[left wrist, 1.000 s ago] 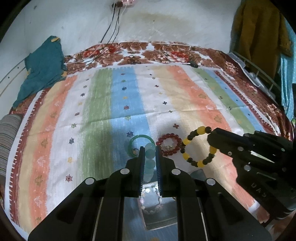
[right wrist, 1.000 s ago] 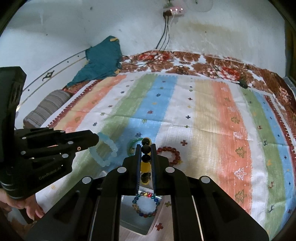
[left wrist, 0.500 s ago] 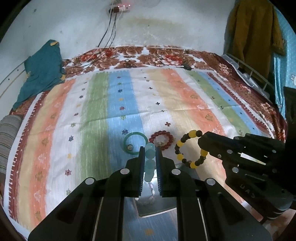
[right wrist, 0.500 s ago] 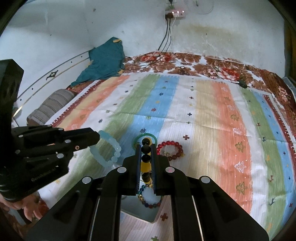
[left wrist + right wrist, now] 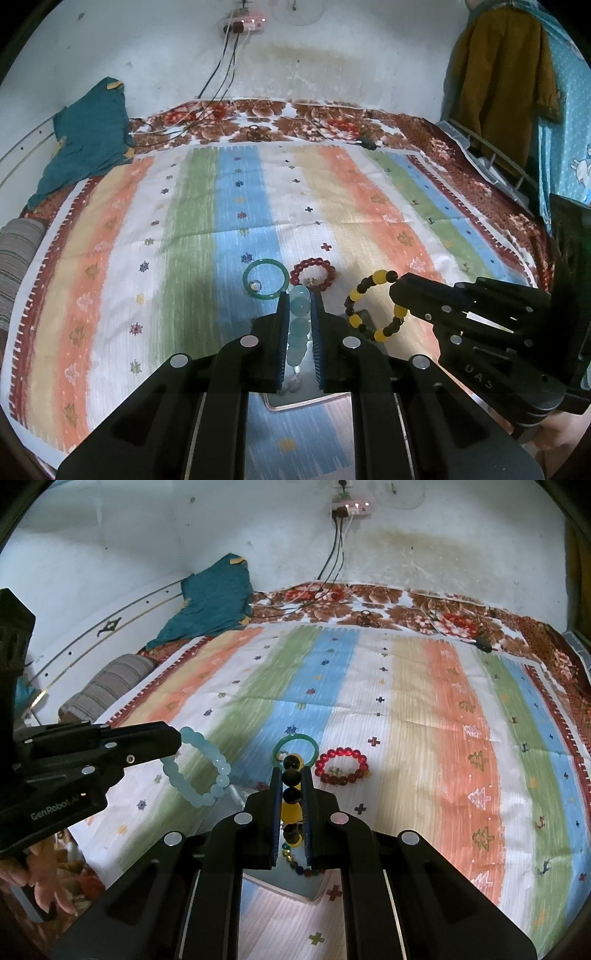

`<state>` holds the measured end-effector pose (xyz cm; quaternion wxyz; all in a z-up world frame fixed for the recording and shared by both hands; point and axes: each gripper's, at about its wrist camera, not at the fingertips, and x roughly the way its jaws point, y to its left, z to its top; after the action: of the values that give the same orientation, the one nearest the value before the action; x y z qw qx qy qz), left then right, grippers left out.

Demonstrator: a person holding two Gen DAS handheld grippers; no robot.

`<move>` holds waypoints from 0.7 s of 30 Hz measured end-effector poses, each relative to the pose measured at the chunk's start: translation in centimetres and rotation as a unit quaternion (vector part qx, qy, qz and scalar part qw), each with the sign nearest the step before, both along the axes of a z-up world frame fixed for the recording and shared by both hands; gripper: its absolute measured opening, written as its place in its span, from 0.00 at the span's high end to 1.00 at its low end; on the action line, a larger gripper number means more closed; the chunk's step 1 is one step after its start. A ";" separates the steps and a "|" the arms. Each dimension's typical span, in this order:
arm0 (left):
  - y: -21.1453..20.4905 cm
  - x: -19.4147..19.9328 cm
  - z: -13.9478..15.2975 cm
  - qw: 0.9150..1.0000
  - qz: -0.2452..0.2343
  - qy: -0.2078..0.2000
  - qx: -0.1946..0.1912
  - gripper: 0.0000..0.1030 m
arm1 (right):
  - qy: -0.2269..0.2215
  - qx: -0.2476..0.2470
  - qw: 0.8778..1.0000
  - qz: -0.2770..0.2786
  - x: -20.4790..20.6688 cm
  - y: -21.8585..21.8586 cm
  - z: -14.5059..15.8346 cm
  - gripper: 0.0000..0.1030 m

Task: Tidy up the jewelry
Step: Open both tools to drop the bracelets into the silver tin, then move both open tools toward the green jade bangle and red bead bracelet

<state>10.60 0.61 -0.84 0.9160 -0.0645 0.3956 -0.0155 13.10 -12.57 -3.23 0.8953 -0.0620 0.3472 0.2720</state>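
My left gripper [image 5: 300, 295] is shut on a pale blue bead bracelet [image 5: 298, 317], which also shows hanging from it in the right wrist view [image 5: 199, 771]. My right gripper [image 5: 292, 771] is shut on a yellow and black bead bracelet [image 5: 291, 812], seen hanging from its tip in the left wrist view [image 5: 373, 306]. Both are held above the striped bedcover [image 5: 192, 221]. A green bangle [image 5: 266, 277] and a red bead bracelet [image 5: 313, 275] lie on the cover just ahead. A shallow metal tray [image 5: 295, 882] with a multicoloured bead bracelet [image 5: 295, 864] lies below the grippers.
A teal cloth [image 5: 88, 136] lies at the far left of the bed. Cables [image 5: 221, 85] hang from a wall socket strip. A brown garment [image 5: 502, 77] hangs at the right over a rack. A striped pillow [image 5: 107, 686] lies at the left edge.
Both grippers have risen and drawn back with their bracelets, so the bangle and red bracelet sit farther ahead. Both stay shut on their bracelets.
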 end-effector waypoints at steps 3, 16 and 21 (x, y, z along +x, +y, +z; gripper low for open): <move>-0.2 -0.2 -0.3 1.000 -0.001 0.004 0.001 0.89 | 0.007 -0.002 1.000 0.001 -0.1 -0.1 -0.3 0.90; 1.5 -0.1 -0.5 0.999 0.039 0.018 -0.012 0.63 | 0.027 -0.004 0.999 -0.027 1.1 -1.1 -0.6 0.56; 1.7 0.0 -0.5 0.999 0.042 0.018 -0.011 0.54 | 0.031 -0.004 0.999 -0.035 1.5 -1.5 -0.7 0.55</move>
<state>10.63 2.31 -1.36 0.9078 -0.0917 0.4088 0.0201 14.63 -14.08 -3.96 0.8928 -0.0450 0.3780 0.2407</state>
